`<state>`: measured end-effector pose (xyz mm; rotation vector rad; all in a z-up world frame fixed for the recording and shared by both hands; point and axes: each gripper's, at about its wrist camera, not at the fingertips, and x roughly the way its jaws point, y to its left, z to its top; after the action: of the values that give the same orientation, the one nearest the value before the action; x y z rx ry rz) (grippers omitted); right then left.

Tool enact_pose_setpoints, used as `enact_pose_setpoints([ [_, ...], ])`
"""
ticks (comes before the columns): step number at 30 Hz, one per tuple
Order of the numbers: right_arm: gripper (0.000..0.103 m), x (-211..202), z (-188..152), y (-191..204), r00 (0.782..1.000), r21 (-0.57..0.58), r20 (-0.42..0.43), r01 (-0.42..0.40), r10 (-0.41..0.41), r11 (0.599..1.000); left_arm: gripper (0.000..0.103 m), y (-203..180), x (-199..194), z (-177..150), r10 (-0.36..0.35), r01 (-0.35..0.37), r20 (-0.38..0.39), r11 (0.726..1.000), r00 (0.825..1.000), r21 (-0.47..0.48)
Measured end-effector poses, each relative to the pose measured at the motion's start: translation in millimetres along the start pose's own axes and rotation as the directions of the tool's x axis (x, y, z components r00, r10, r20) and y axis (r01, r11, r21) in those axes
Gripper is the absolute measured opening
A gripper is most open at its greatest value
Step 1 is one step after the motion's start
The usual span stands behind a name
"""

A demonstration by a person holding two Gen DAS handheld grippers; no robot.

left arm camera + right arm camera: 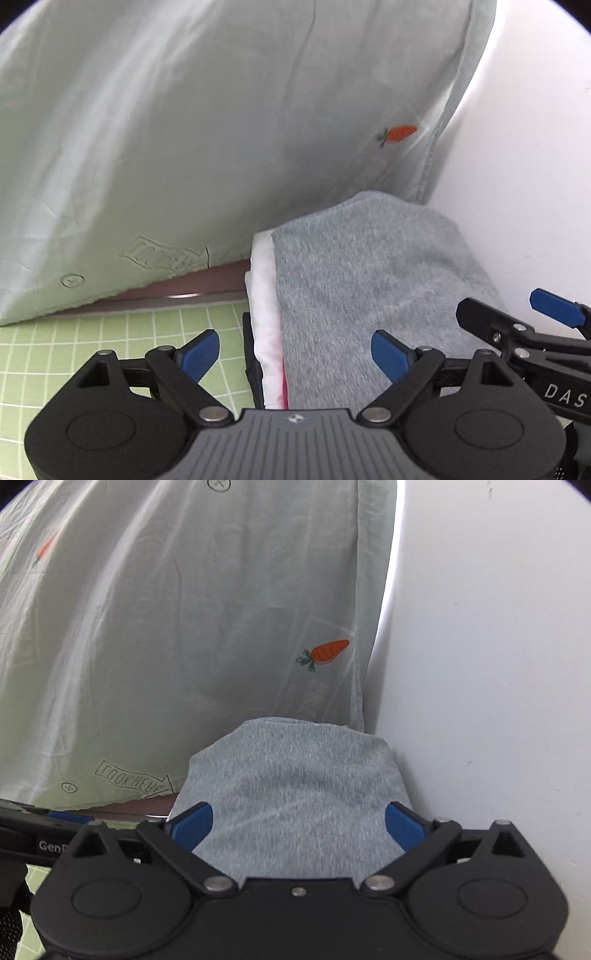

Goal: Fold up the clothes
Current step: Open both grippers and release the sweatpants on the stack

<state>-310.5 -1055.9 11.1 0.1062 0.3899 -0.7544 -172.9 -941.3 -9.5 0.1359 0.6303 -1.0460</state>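
Both tongs (295, 356) (297, 827) splayed over folded grey garment (369, 288).

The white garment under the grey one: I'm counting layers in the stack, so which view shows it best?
The left wrist view. There the white garment shows its folded edge beside the grey garment, above the green mat. The right wrist view shows only the grey top layer; the white one is hidden.

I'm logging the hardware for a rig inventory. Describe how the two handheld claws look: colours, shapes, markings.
Both are black plastic with rounded housings, angled linkage arms, silver pivot pins and blue ribbed fingertip pads. The left claw has a grey ribbed centre plate with a small white logo. The right claw has a plain black centre with one silver screw; white letters "DAS" show on its side in the left wrist view.
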Motion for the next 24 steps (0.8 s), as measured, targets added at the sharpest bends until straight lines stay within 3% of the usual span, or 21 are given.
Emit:
enact_pose_setpoints([
  [4,0.102,-68.8,-4.9,-1.0,1.000,0.097,-0.013,0.000,0.001,0.995,0.101,-2.4,-73.4,-5.4,0.001,-0.007,0.111,0.998,0.994,0.059],
  [7,0.103,-118.3,-10.4,0.9,1.000,0.139,-0.018,-0.012,0.014,0.990,0.103,-0.8,-124.7,-17.1,-0.010,0.000,0.182,0.999,0.983,0.055],
  [10,0.103,-162.0,-20.6,5.8,0.999,0.150,-0.019,0.029,-0.026,0.988,0.103,2.2,-158.4,-28.0,-0.027,0.027,0.150,1.000,0.988,0.002],
  [15,0.103,-223.0,-45.1,11.4,0.994,0.167,-0.052,0.104,-0.096,0.981,0.103,-3.2,-202.7,-62.8,-0.074,0.073,0.053,0.997,0.996,0.033],
  [24,0.103,-276.5,-104.8,27.2,0.973,0.148,-0.198,0.151,-0.120,0.977,0.103,-8.3,-243.6,-131.7,-0.075,0.081,-0.082,0.994,0.994,0.076],
])
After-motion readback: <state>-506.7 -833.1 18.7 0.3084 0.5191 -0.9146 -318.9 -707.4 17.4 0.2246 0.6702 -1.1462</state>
